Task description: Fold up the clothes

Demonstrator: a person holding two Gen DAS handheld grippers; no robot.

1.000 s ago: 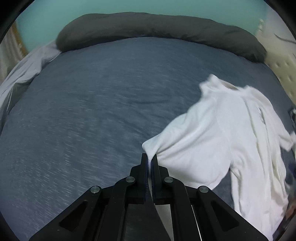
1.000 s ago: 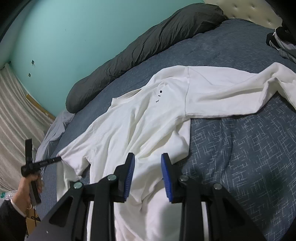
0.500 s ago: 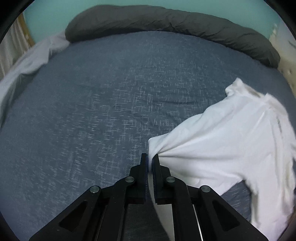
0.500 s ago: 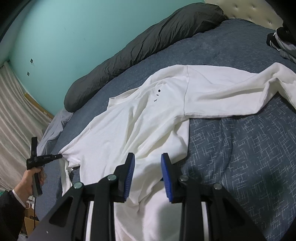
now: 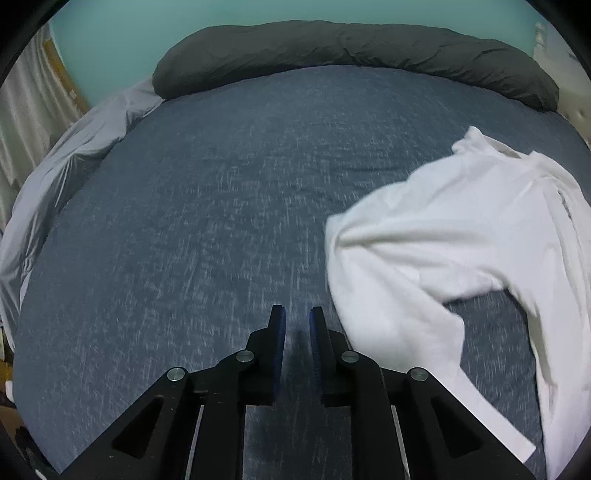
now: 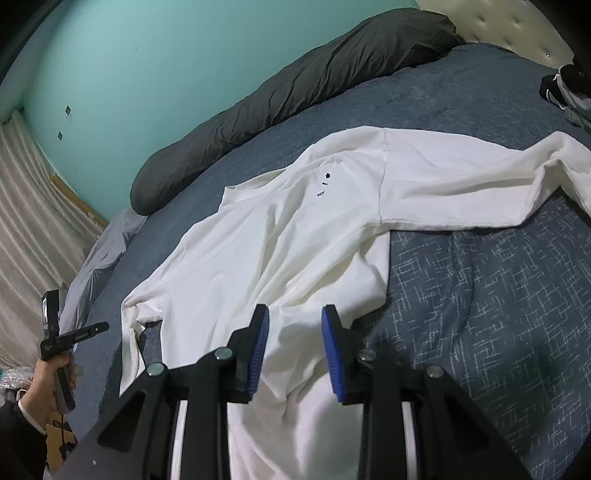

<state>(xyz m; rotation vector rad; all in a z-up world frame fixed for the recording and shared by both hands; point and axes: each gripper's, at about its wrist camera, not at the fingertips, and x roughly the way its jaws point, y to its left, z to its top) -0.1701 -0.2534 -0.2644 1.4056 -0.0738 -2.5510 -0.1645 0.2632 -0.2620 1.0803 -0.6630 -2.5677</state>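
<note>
A teal wall (image 6: 155,74) backs a bed covered in a blue-grey flecked bedspread (image 5: 207,229), with a long dark grey bolster (image 6: 295,92) lying along the far edge against that wall. Beside the bolster's near end a pale grey sheet (image 5: 74,158) bunches up and runs off the side of the bed; striped curtains (image 6: 33,229) hang beyond it. At the bolster's other end a tufted cream headboard (image 6: 509,22) is only partly in frame, and a dark bundle with light stripes (image 6: 565,92) near it is cut off by the lens edge — too little shows to name it.

The white long-sleeved shirt (image 6: 295,240) lies spread on the bedspread on the near side of the bolster, front up, a small dark print on the chest too tiny to read. One sleeve stretches toward the headboard; its cuff runs out of frame. The hem end passes under the right gripper (image 6: 293,347), whose blue pads stand apart above the cloth, not pressing on it.

The left gripper (image 5: 297,321) is letting go — its jaws are parting with nothing between them, the other sleeve's end (image 5: 343,236) lying free just beside its tips. In the right wrist view a hand (image 6: 51,376) in a dark sleeve holds this gripper; motion blur softens the cloth's edges.
</note>
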